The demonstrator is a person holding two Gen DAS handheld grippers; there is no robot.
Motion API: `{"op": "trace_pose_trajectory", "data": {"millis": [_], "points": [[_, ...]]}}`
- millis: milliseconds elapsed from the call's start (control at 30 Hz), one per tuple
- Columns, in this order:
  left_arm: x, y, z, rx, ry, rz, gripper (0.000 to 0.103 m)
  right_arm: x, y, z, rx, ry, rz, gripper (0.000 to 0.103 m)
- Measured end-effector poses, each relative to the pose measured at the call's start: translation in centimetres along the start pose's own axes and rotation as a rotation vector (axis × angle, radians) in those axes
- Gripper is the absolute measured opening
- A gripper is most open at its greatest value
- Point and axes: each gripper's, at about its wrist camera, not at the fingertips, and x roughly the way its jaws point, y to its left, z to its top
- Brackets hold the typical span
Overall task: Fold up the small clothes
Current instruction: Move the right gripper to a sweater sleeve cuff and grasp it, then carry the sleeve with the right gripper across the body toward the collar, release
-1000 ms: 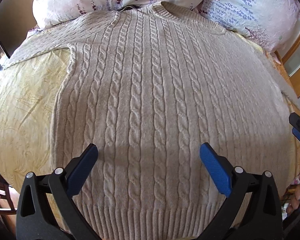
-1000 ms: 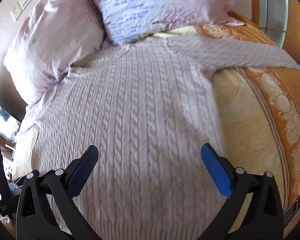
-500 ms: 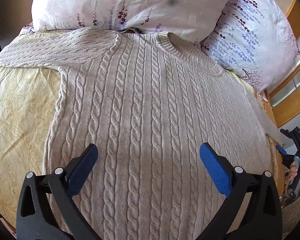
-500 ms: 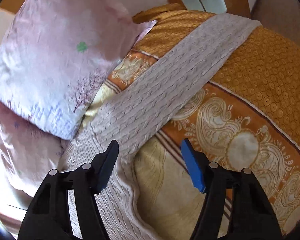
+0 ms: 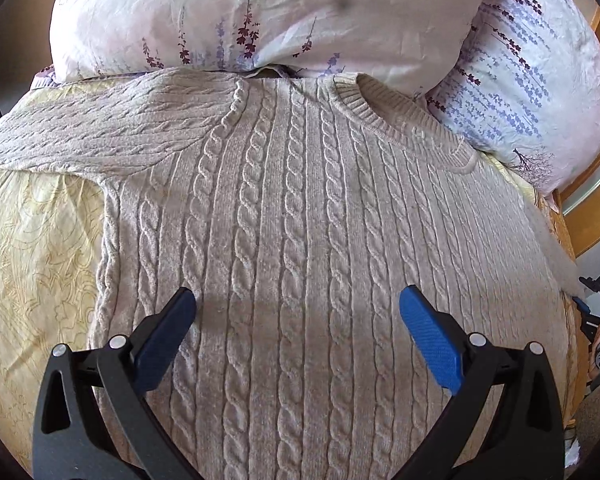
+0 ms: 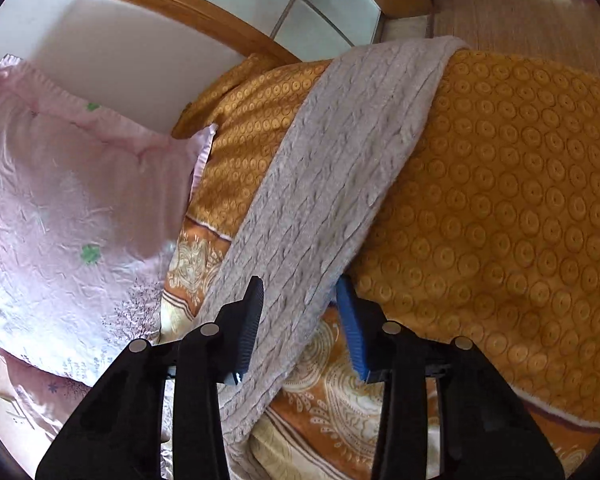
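Left gripper (image 5: 298, 320) spread wide, held over sweater (image 5: 300, 220) laid flat on bed (image 5: 32, 248). Right gripper (image 6: 300, 320) partly closed around the sleeve (image 6: 340, 184) at frame centre; firm pinch cannot be told.

Left tongs (image 5: 298, 320) are held low with jaws spread wide. Right tongs (image 6: 300, 320), at the far right, have jaws partly closed.

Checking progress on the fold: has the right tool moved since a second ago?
Yes. The right tool went from the sweater's body out to its sleeve, toward the orange bedspread.
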Motion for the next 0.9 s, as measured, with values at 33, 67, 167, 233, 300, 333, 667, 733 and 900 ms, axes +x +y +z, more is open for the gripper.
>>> {"op": "trace_pose_trajectory", "data": {"millis": [33, 67, 167, 233, 300, 333, 667, 733, 900], "points": [[0.1, 0.0, 0.1, -0.004, -0.001, 0.002, 0.101, 0.1, 0.0, 0.1, -0.001, -0.005, -0.001, 0.035], [0.1, 0.0, 0.2, -0.002, -0.002, 0.006, 0.101, 0.2, 0.0, 0.4, 0.0, -0.012, -0.001, 0.031], [0.5, -0.4, 0.3, 0.019, 0.003, 0.021, 0.101, 0.5, -0.3, 0.6, -0.012, -0.031, -0.014, 0.015], [0.7, -0.6, 0.4, 0.036, 0.006, 0.034, 0.101, 0.7, -0.4, 0.7, -0.022, -0.04, -0.009, 0.011], [0.7, -0.7, 0.6, 0.044, 0.006, 0.04, 0.101, 0.6, -0.2, 0.7, -0.023, -0.052, 0.022, 0.01], [0.8, -0.7, 0.6, 0.045, 0.005, 0.04, 0.101, 0.4, 0.0, 0.7, -0.029, -0.064, 0.047, 0.01], [0.9, -0.5, 0.7, 0.045, -0.017, 0.03, 0.101, -3.5, 9.8, -1.7, -0.275, -0.063, 0.423, 0.01], [0.8, -0.4, 0.7, 0.041, -0.02, 0.025, 0.101, -3.4, 12.6, -3.7, -0.348, -0.009, 0.498, 0.01], [0.5, 0.1, 0.8, 0.003, -0.032, -0.011, 0.101, -0.7, 17.9, -10.7, -0.503, 0.191, 0.591, 0.01]]}}
